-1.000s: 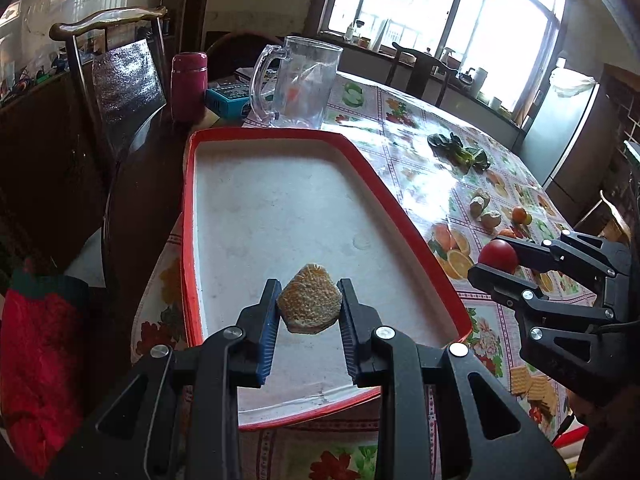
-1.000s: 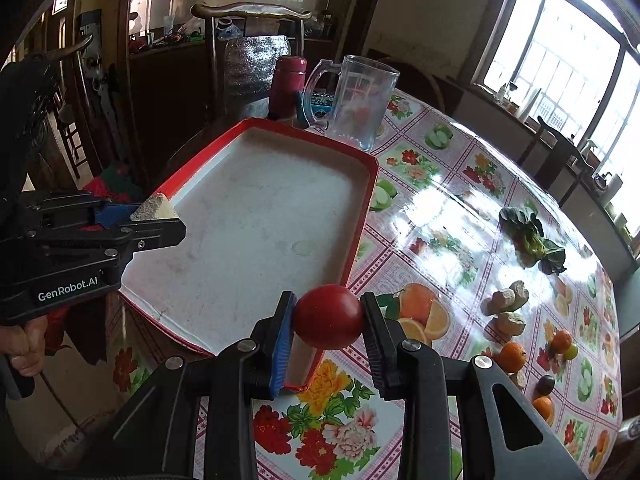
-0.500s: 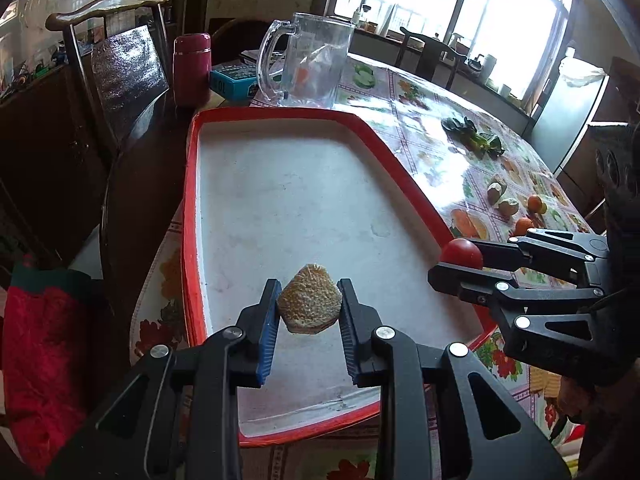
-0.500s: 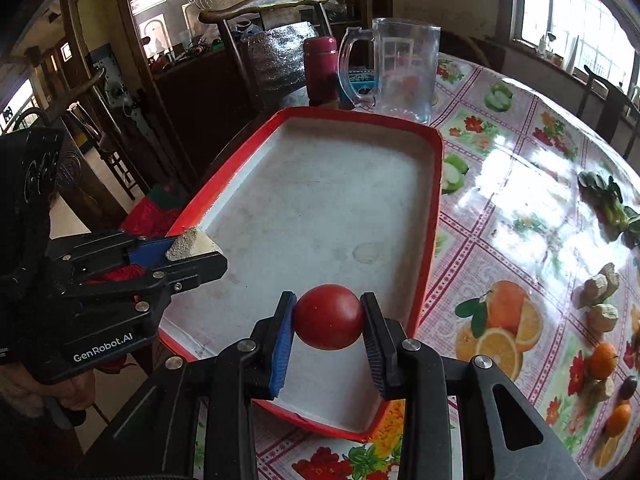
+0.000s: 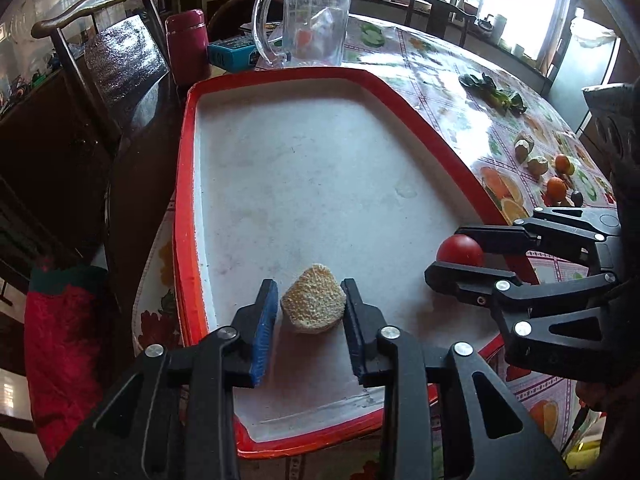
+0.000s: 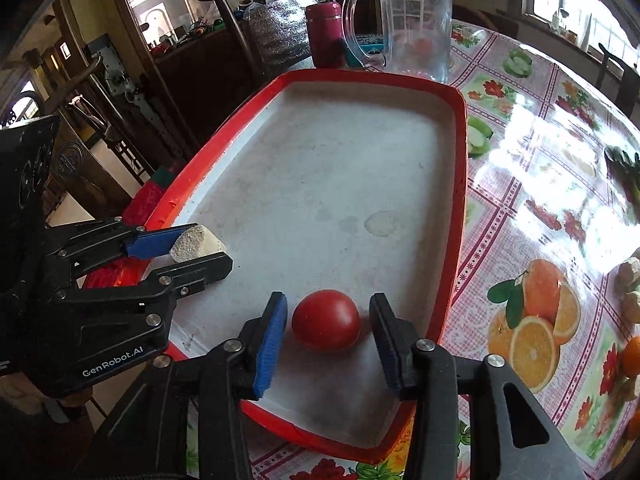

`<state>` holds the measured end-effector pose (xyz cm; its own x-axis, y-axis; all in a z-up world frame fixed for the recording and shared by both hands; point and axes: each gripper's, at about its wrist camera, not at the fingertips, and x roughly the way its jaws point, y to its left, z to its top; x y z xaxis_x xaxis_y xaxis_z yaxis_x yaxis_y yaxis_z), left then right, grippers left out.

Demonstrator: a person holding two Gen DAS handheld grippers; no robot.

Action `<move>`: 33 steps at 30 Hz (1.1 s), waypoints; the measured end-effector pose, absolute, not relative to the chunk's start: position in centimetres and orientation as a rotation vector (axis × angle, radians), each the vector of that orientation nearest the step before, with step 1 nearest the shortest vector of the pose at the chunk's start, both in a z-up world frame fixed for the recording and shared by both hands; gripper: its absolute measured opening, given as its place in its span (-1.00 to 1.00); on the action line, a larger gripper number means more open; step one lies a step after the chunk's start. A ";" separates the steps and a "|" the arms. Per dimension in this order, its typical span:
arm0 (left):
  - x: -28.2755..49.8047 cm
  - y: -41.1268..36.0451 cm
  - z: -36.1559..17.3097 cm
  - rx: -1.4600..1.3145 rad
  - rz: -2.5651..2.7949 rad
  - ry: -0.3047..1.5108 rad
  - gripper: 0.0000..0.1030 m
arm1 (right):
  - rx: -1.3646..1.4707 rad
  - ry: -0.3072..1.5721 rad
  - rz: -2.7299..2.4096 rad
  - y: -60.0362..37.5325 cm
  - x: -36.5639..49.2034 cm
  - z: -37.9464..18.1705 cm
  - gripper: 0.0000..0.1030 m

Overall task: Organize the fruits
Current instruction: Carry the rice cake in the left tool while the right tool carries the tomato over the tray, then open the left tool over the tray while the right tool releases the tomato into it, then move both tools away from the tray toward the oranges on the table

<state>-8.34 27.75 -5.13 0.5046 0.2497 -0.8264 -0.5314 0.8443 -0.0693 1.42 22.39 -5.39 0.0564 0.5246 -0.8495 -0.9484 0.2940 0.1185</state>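
Fruit set down, both tongs let go

Left tongs (image 5: 308, 316) have just been opening around the pale rough fruit (image 5: 313, 304), which rests free between the pads on the tray (image 5: 184, 184) floor at its 6 o'clock end. Right tongs (image 6: 326, 334), toward 4 o'clock, have likewise opened off the red fruit (image 6: 326, 320). Farther out, around 2 o'clock on the tabletop (image 6: 532, 184), small oranges (image 5: 557, 188) likely wait their turn.

We count one red-rimmed tray (image 5: 188, 184), one red tomato (image 6: 326, 320) and one rough tan fruit piece (image 5: 313, 304). We see one clear jug (image 5: 312, 20), one maroon flask (image 5: 186, 50), two grippers, and at least two small oranges (image 5: 557, 188) on the tablecloth.
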 end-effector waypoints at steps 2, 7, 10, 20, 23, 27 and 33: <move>-8.7 27.7 -4.8 -0.327 0.494 0.919 -0.05 | -0.549 0.931 1.217 21.9 1.2 -4.8 0.06; -10.0 27.7 -3.2 -0.329 0.509 0.877 -0.04 | -0.539 0.880 1.195 20.2 0.9 -3.2 0.06; -10.9 27.5 -2.1 -0.342 0.515 0.835 0.00 | -0.559 0.839 1.145 19.0 0.5 -2.2 0.10; -11.8 26.2 -0.5 -0.378 0.532 0.790 0.06 | -0.594 0.754 1.013 14.7 0.0 0.1 0.18; -11.4 25.2 -0.1 -0.359 0.524 0.792 0.06 | -0.589 0.743 0.986 13.4 0.2 0.5 0.18; -11.0 24.0 0.3 -0.340 0.504 0.790 0.06 | -0.575 0.739 0.952 11.6 0.5 0.8 0.18; -10.0 22.3 0.7 -0.315 0.465 0.795 0.06 | -0.566 0.735 0.912 9.4 0.7 1.1 0.18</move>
